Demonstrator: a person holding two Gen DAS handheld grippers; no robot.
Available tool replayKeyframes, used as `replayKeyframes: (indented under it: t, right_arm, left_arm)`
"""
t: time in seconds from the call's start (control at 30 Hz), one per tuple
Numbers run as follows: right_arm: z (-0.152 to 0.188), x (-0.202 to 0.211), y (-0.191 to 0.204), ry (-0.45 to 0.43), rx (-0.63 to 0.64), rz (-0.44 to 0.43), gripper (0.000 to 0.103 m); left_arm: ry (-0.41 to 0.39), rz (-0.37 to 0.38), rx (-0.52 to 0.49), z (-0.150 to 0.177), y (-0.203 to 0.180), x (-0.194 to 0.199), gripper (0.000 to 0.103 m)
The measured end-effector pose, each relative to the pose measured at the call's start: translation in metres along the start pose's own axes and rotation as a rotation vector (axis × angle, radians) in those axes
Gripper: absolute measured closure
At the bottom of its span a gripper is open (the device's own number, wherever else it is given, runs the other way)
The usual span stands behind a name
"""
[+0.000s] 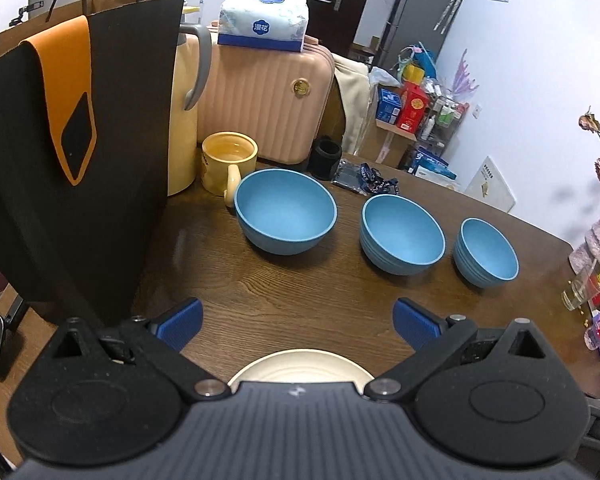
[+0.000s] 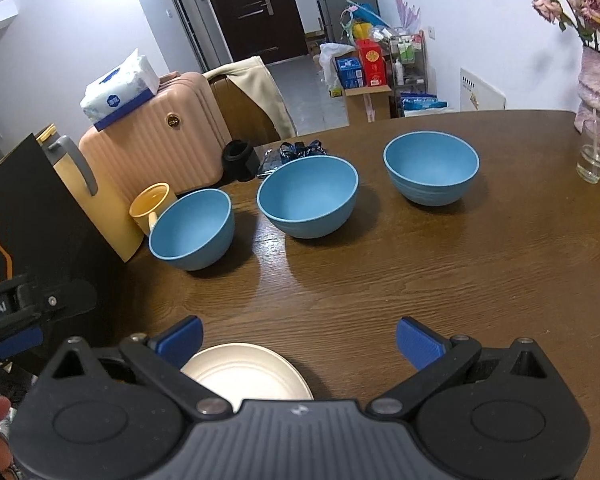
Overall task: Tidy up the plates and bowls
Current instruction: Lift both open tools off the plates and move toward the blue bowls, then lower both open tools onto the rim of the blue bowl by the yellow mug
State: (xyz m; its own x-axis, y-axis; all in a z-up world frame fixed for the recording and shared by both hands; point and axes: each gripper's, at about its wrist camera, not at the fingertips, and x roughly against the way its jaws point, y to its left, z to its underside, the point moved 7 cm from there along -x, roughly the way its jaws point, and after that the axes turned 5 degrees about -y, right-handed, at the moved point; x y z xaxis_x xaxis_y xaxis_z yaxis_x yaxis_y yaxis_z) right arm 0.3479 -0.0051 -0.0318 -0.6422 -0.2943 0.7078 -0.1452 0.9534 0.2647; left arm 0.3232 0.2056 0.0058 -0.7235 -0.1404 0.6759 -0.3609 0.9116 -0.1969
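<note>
- Left wrist view: left gripper (image 1: 298, 322) hangs low over the wooden table (image 1: 300, 296), jaws spread wide, nothing between the blue pads.
- Cream plate (image 1: 300, 366) lies flat directly under and just behind the jaws, mostly hidden by the gripper body; round, so no long axis to line up on.
- 3 blue bowls in a row ahead, all upright, mouths up, apart from each other: large bowl (image 1: 286, 210) left of centre, middle bowl (image 1: 402, 234), small bowl (image 1: 486, 252) to the right.
- Yellow mug (image 1: 228, 162) sits just behind the large bowl, black paper bag (image 1: 72, 152) well left of it.
- Right wrist view: right gripper (image 2: 300, 340) also wide open and empty.
- Plate (image 2: 246, 372) shows below and left of its jaws, nearer the left finger.
- Row reads large bowl (image 2: 192, 230), middle bowl (image 2: 308, 196), small bowl (image 2: 431, 168), running away to the right.
- Judgement: the row's line runs left-right across both jaws; left gripper looks nearer the large bowl, right gripper better placed for the small one. Nesting not yet begun.
</note>
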Motion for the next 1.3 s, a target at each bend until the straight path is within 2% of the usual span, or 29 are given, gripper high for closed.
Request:
replayKeyframes:
  t: [0.37, 0.7, 1.03, 1.3]
  right_arm:
    - [-0.004, -0.018, -0.007, 0.045, -0.016, -0.010, 0.000]
    - [-0.010, -0.039, -0.001, 0.068, -0.024, 0.001, 0.000]
    - [-0.037, -0.076, 0.011, 0.086, -0.055, 0.024, 0.000]
    - [-0.058, -0.114, 0.031, 0.109, -0.083, 0.026, 0.000]
  left_arm:
    - [0.031, -0.048, 0.037, -0.006, 0.001, -0.009, 0.000]
    - [0.057, -0.053, 0.043, -0.019, 0.006, -0.028, 0.000]
    - [0.079, -0.055, 0.062, -0.054, 0.011, -0.067, 0.000]
    - [0.108, -0.095, 0.102, -0.085, 0.021, -0.110, 0.000]
